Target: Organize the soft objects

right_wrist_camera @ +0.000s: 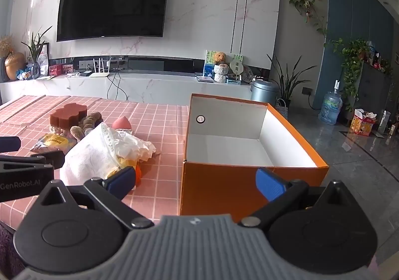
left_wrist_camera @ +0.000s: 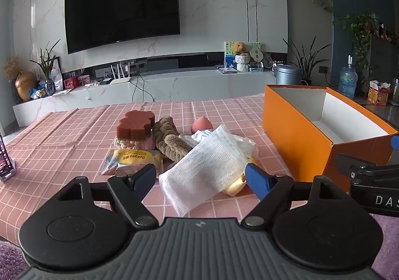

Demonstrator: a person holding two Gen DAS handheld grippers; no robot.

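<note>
A heap of soft items lies on the pink checked tablecloth: a white mesh pouch in front, a brown braided headband, a rust-red sponge, a yellow packet, a pink makeup sponge and crumpled white plastic. My left gripper stands open just short of the mesh pouch, touching nothing. An orange box with a white inside sits to the right. My right gripper is open in front of the box's near wall, with nothing between its fingers.
A phone on a stand is at the table's left edge. Beyond the table stand a TV, a marble console and potted plants. A purple rug lies below the near edge.
</note>
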